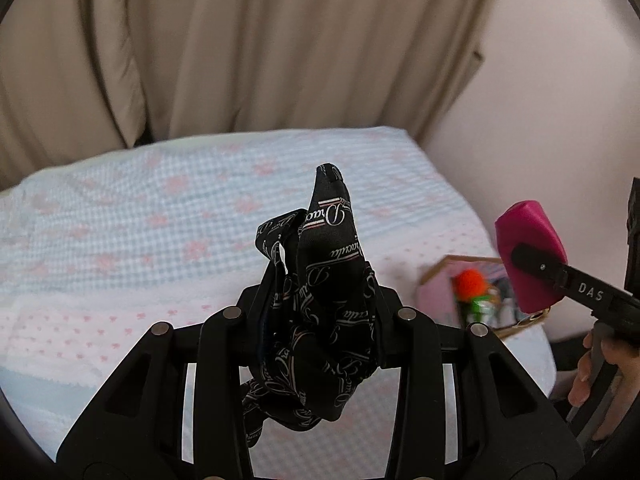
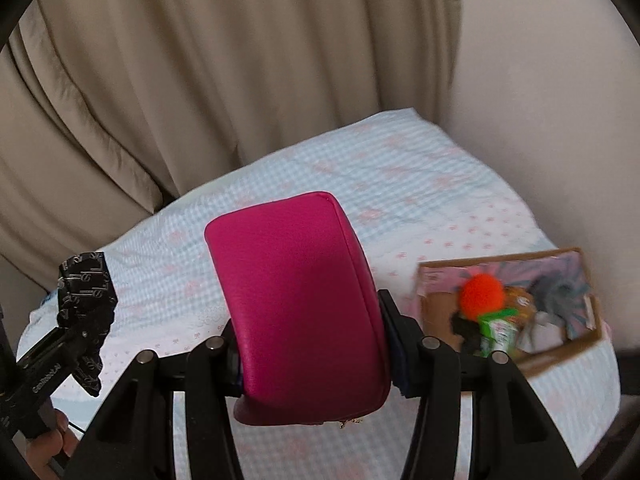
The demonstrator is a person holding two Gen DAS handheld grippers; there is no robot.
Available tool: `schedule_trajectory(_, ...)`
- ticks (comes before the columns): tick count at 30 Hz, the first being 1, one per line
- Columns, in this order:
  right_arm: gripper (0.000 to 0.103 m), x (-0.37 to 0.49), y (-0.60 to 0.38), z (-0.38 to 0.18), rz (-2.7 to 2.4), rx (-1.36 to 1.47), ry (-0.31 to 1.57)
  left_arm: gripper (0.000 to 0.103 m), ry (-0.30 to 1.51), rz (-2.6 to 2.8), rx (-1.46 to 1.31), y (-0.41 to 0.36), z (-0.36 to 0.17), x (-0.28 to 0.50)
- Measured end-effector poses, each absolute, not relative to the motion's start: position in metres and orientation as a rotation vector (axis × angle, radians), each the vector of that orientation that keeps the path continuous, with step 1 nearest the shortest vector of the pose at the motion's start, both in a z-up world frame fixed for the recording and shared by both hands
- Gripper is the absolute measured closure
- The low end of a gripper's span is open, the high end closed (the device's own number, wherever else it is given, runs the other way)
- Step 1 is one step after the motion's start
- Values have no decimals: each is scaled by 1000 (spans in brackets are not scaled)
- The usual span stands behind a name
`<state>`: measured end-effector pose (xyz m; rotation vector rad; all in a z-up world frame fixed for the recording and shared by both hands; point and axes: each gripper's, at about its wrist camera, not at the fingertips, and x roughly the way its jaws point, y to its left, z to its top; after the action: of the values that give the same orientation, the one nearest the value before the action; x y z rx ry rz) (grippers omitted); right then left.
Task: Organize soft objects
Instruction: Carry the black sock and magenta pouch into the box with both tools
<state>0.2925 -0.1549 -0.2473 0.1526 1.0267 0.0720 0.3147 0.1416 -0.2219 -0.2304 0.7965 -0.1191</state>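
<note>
- We had the left tool (image 1: 320, 300) clamped on a black printed cloth (image 1: 320, 272), lifted off the bed (image 1: 120, 208) for carrying.
- Our right tool (image 2: 308, 336) gripped a magenta pouch (image 2: 296, 300) likewise.
- Beyond it, rightward, the box (image 2: 560, 354) of soft things probably awaited both.

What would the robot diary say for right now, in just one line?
left gripper: shut on black scarf | right gripper: shut on pink pouch | both above bed | box: on bed

bedroom at home | bed (image 1: 160, 208) with patterned sheet | beige curtain (image 1: 240, 40)
</note>
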Motion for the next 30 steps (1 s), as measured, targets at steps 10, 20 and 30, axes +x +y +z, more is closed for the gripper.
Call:
schedule_trajectory(10,55,235,-240,-191,-42,223,1001,70,790,-209,-202,48,-170,277)
schedule_trajectory(20,55,225,-346,-197,-51,277,1051,70,858,-225,-164,-83,-177,290)
schedule_trajectory(30,55,258,-430,-253,38,268,1135,70,983,-181,-142,-197,-235,347)
